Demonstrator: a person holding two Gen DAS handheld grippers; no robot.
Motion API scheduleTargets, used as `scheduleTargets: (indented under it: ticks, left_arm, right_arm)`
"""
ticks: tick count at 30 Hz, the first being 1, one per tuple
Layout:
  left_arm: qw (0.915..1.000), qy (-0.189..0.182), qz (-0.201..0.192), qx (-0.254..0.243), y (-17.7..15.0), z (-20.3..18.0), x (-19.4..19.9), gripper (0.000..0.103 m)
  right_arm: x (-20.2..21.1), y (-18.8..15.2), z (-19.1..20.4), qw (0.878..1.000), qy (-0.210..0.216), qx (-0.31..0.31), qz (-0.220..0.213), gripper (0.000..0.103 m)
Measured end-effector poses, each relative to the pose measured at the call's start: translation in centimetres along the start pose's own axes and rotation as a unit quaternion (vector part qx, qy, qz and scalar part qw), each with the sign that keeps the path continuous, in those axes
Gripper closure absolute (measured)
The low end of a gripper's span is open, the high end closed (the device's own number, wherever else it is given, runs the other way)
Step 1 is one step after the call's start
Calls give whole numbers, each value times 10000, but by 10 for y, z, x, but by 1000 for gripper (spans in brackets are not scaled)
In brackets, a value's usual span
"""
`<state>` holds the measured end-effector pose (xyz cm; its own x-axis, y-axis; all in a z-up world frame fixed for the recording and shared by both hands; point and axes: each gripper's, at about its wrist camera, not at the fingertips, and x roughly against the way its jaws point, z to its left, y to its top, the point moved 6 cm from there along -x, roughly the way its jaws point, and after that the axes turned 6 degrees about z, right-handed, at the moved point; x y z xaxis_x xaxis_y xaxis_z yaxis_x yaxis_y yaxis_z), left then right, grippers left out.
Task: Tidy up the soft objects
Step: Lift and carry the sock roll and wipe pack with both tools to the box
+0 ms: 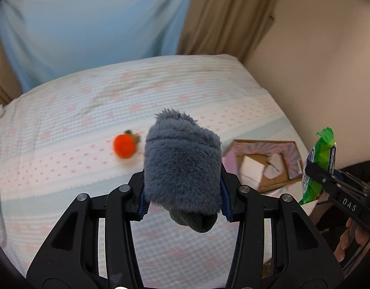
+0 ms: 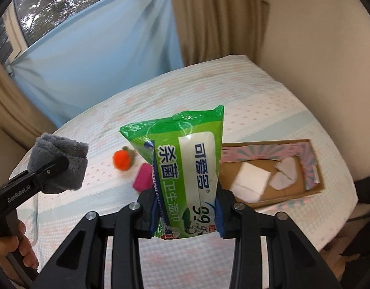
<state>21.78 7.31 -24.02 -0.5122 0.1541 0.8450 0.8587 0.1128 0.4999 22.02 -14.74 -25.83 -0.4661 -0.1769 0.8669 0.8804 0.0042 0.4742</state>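
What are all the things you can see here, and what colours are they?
fuzzy sock: 1, grey-blue, rolled up, held in the left gripper
wipes pack: 1, green and white, held in the right gripper
pom-pom fruit: 1, orange with a green top, on the bed
pink thing: 1, bright pink, on the bed, partly hidden behind the pack
cardboard box: 1, brown with pink print, open, on the bed
white pieces: several, inside the box
bed cover: 1, pale blue with pink dots
curtain: beige, behind the bed
left gripper: 1, black
right gripper: 1, black
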Motion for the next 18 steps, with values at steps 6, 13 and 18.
scheduleTargets:
  ticks: [6, 13, 18]
  left_arm:
    - [9996, -162, 78, -214, 2, -76, -16, 61]
    - [9983, -213, 435, -338, 9, -173, -73, 61]
    - [9966, -183, 738, -315, 11, -224, -129, 61]
  right_arm:
    - [16, 6, -75, 9998, -108, -194, 25, 69]
    - [2, 25, -156, 9994, -40, -180, 292, 69]
    - [-28, 29, -204, 9979, 94, -123, 637, 69]
